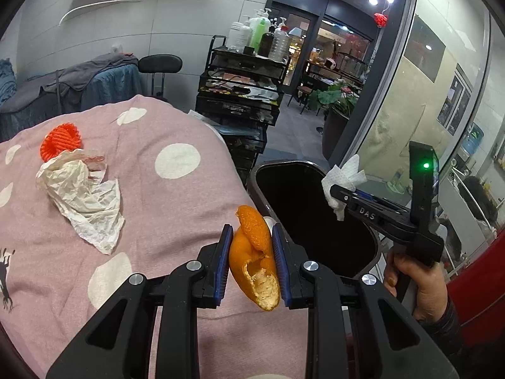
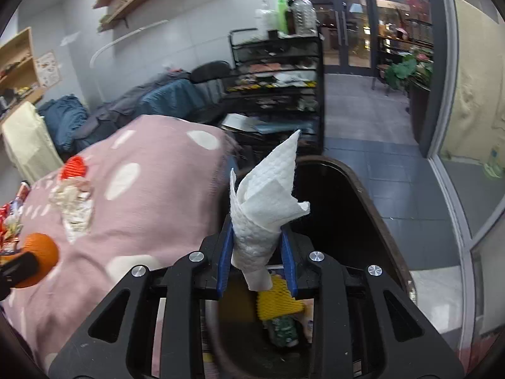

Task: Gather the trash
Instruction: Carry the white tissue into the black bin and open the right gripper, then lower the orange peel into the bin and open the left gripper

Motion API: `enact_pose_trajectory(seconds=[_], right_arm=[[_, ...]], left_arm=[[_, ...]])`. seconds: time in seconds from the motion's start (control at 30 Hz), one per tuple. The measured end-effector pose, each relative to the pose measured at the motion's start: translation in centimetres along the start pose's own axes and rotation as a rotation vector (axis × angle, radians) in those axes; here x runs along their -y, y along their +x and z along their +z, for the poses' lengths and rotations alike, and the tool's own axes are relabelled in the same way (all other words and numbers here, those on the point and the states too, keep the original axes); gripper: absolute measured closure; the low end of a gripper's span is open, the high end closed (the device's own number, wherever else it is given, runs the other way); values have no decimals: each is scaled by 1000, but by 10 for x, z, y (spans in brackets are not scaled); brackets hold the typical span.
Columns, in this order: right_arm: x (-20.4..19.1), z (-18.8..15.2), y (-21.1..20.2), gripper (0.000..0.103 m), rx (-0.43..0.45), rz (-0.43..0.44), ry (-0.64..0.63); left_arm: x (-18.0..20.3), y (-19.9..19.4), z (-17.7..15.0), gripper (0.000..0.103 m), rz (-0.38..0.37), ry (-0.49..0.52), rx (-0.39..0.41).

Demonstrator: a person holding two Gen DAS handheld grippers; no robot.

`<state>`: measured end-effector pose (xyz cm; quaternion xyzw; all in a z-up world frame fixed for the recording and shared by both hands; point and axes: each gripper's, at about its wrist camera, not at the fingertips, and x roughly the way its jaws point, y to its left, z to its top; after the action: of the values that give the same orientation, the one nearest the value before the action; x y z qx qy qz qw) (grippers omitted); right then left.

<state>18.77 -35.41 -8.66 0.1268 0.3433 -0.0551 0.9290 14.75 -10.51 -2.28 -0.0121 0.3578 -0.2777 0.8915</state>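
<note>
My left gripper (image 1: pixel 252 246) is shut on a piece of orange peel (image 1: pixel 254 259), held over the edge of the pink spotted blanket (image 1: pixel 176 208) beside the black trash bin (image 1: pixel 303 208). My right gripper (image 2: pixel 256 246) is shut on a white paper towel (image 2: pixel 268 202) and hangs above the bin's opening (image 2: pixel 334 208); in the left wrist view that gripper (image 1: pixel 339 194) shows over the bin with the towel (image 1: pixel 344 178). On the blanket lie a crumpled paper wrapper (image 1: pixel 82 195) and an orange-red foam net (image 1: pixel 61 140). Yellow foam netting (image 2: pixel 277 300) and other trash lie inside the bin.
A black trolley (image 1: pixel 240 94) with bottles stands behind the bed. A glass wall (image 1: pixel 426 101) runs along the right, with tiled floor (image 2: pixel 363 145) beyond the bin. Colourful wrappers (image 2: pixel 12 221) lie at the blanket's left edge. A person's hand (image 1: pixel 419 281) holds the right gripper's handle.
</note>
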Motion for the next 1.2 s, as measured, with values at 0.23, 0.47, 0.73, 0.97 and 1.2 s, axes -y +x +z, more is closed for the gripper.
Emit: enact_pose_trajectory(seconds=[0.23, 0.47, 0.73, 0.97, 1.2], right_arm=[[28, -15, 28, 55, -76, -54, 49], [38, -27, 25, 24, -63, -48, 95], [55, -21, -8, 19, 58, -54, 163], [74, -9, -34, 17, 158, -94, 230], [93, -5, -43, 16, 162, -109, 260]], left_arm=[[17, 14, 4, 77, -20, 39, -19], [25, 26, 6, 77, -42, 47, -47], [43, 42, 19, 77, -79, 72, -79], [63, 71, 35, 77, -121, 100, -139], [81, 106, 40, 77, -123, 135, -215]])
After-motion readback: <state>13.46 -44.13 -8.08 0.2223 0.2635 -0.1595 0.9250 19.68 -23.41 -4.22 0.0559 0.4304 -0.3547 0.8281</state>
